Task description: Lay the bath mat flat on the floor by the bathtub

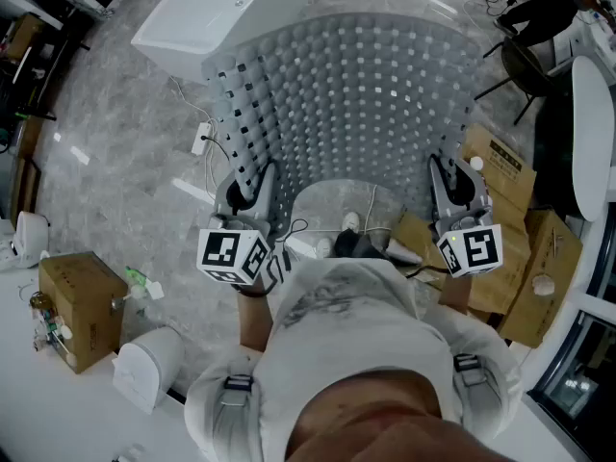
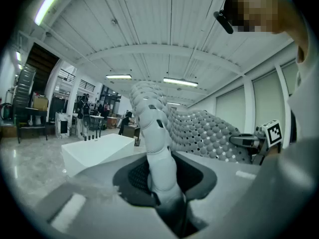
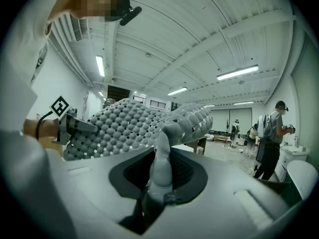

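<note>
Over floor (image 1: 115, 191) by bathtub (image 1: 221, 17): left gripper (image 1: 252, 195), right gripper (image 1: 452, 186) fingers (image 2: 84, 183) clamp bath mat (image 1: 366, 94) edge.

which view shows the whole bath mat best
The head view: it shows the bath mat spread wide, its near corners held by the left tool and right tool. Each gripper view shows only a pinched edge and a slanted stretch.

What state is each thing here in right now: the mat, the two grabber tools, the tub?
Grey studded bath mat: spread wide, lifted by its near edge, not yet flat.
Left gripper: shut on the mat's near edge.
Right gripper: shut on the mat's near edge.
White bathtub: standing on the floor beyond the mat.
</note>
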The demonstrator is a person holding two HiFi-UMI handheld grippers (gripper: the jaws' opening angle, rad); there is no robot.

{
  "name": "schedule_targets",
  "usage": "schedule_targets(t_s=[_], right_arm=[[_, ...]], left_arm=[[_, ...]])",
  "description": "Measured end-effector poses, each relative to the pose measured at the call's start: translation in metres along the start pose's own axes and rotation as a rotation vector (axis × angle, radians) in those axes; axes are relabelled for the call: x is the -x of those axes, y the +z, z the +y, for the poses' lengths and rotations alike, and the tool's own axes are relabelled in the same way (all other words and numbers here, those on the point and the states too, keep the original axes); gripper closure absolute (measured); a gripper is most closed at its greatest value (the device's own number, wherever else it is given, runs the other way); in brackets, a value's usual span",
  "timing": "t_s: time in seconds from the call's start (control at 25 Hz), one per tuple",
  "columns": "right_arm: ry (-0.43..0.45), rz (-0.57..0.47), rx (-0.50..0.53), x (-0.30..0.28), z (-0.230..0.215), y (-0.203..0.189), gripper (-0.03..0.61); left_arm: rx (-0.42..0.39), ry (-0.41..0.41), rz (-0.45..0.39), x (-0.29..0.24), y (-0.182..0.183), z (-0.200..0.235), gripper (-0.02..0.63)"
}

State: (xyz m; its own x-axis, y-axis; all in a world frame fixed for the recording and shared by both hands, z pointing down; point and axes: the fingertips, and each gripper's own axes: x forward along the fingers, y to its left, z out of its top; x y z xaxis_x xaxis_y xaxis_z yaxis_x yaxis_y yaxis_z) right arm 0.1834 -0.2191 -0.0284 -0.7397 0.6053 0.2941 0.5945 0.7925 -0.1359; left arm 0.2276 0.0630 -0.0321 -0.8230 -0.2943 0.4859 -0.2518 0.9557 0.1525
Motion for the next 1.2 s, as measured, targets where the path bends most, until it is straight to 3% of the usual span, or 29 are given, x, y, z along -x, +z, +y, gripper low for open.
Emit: schedule_targets(t_s=[0.88,1.04,1.2], right_arm=[[-0.070,-0.027,-0.022,0.008,0.017,0.010,0.522],[-0.074,-0.023,-0.023,0.001,-0.002,0.006,0.522],[-0.063,-0.023,-0.041,-0.013,-0.056,-0.006,0.522]], left_arm=[[-0.065,-0.056,-0.023,-0.010,0.014,0.000,0.512],[-0.067,-0.060,-0.012,-0.032,0.015,-0.004,0.512],[-0.078,-0.053,0.007,-0.086,0.018,-0.024,0.512]])
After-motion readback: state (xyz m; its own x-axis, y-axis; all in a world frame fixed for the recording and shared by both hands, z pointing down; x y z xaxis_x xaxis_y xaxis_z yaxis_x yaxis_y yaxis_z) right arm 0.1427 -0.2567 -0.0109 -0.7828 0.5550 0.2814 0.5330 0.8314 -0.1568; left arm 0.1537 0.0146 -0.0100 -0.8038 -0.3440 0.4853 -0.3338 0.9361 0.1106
